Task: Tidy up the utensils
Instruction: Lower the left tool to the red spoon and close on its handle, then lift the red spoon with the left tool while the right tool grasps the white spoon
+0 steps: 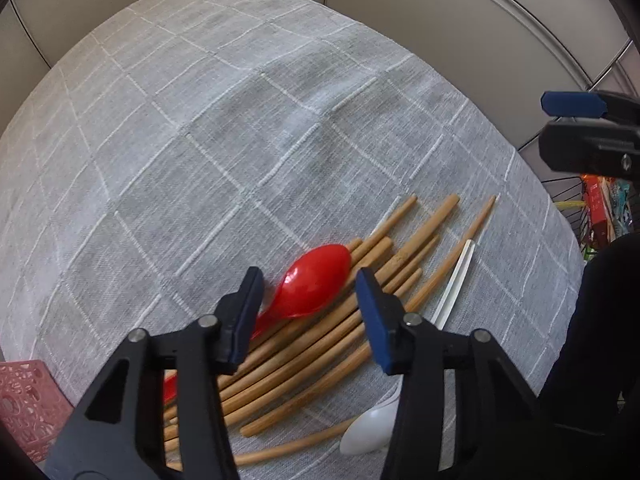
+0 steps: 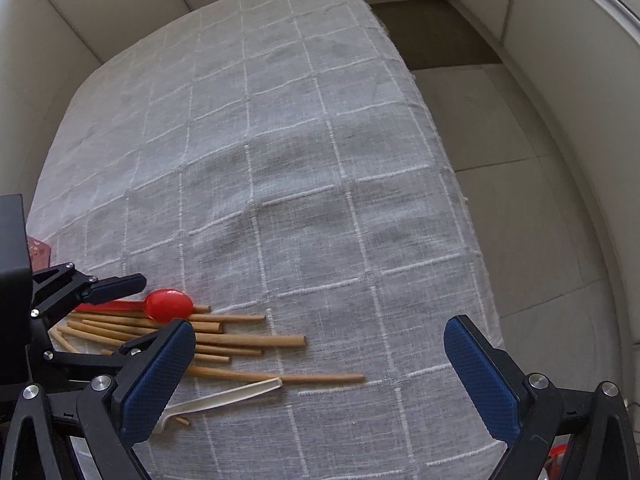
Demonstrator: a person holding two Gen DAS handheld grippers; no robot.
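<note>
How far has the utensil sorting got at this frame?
Nothing looks sorted yet: the red spoon, white spoon and wooden chopsticks lie mixed in one pile on the tablecloth. In hand: nothing; the left gripper is open over the red spoon, and the right gripper is open. The pink basket shows only a corner.

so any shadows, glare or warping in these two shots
Left wrist view: strong fisheye bulge, the tablecloth domes and the wall seams curve; a soft grey shadow sits mid-cloth; a mild sheen shows on the red spoon. Right wrist view: the same warping, blotchy soft shadows on the tablecloth, a small highlight on the red spoon; both views look fairly sharp.
</note>
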